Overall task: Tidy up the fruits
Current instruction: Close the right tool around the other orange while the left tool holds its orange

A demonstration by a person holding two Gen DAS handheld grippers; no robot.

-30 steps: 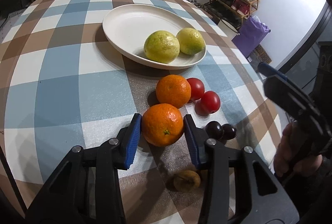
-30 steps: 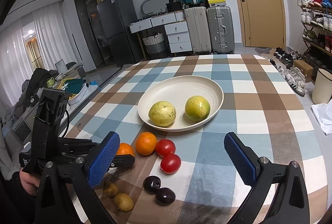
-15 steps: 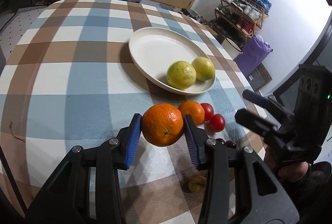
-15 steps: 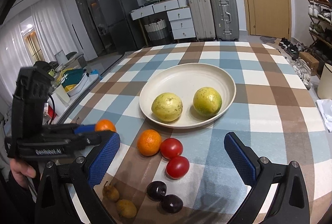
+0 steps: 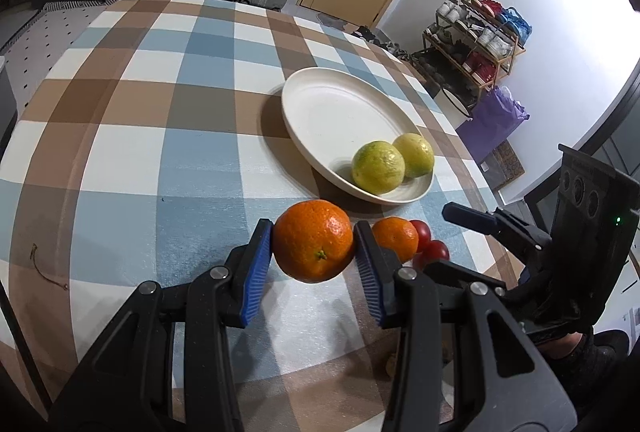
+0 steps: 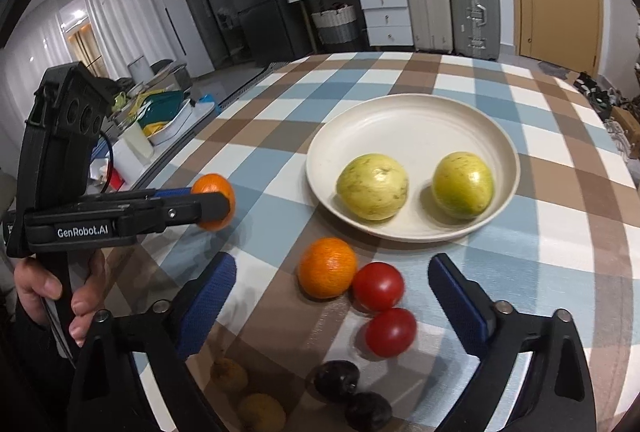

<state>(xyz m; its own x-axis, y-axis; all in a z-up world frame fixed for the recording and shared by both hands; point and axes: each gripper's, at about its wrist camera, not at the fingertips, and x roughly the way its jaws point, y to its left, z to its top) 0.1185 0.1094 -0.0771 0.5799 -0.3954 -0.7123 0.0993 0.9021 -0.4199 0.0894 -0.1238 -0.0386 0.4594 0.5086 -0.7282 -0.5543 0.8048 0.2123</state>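
My left gripper [image 5: 314,246] is shut on an orange [image 5: 313,241] and holds it above the checked tablecloth, short of the cream plate [image 5: 320,104]. In the right wrist view that held orange [image 6: 213,188] shows at the left, clamped between black fingers. Two yellow-green citrus fruits [image 6: 372,186] lie in the plate [image 6: 416,120]. My right gripper [image 6: 330,298] hangs over a second orange [image 6: 327,267] and two red tomatoes [image 6: 378,286]; its jaws are closing, pads clear of the fruit. Two dark plums [image 6: 336,378] and two brownish fruits [image 6: 230,376] lie nearer.
A hand [image 6: 44,288] grips the left tool's handle at the left edge. Suitcases [image 6: 472,12] and white drawers [image 6: 388,18] stand behind the table, a shoe rack [image 5: 476,44] and a purple bag [image 5: 496,120] to its right side.
My left gripper lifted the orange off the table and carried it away from the fruit row. The right gripper came lower and closer to the orange and tomatoes, its jaws narrowing slightly.
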